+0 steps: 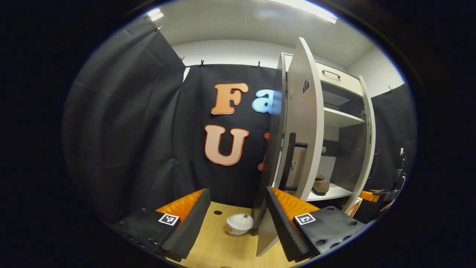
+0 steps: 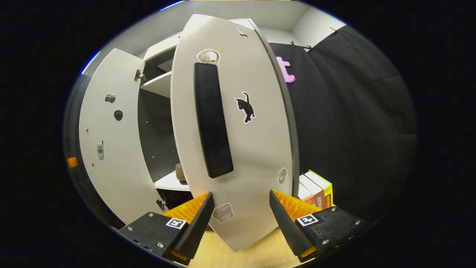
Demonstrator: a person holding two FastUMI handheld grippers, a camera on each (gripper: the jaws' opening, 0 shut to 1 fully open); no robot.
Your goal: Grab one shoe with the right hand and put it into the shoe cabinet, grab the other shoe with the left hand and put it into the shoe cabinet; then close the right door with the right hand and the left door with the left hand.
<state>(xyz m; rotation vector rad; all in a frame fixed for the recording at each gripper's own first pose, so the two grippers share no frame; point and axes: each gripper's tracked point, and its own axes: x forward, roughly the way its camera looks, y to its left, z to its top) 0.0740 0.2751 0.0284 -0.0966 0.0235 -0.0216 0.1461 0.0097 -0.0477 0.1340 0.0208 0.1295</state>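
The white shoe cabinet (image 1: 336, 119) stands with both doors swung out. In the left gripper view a brown shoe (image 1: 320, 185) sits on the low shelf. The left door (image 1: 303, 123) shows nearly edge-on, with its black handle (image 1: 288, 160) just beyond my right fingertip. My left gripper (image 1: 236, 193) is open and holds nothing. In the right gripper view the right door (image 2: 256, 149) with its black handle (image 2: 212, 119) fills the front, and its lower edge lies between the spread fingers of my open right gripper (image 2: 241, 195). A dark bit of shoe (image 2: 181, 174) peeks out from behind that door.
A white bowl (image 1: 239, 224) lies on the wooden tabletop (image 1: 219, 242) left of the cabinet. Several books (image 2: 316, 190) stand to the right of the cabinet. The other gripper (image 1: 390, 191) shows past the right door (image 1: 366, 141). Black cloth walls close in around.
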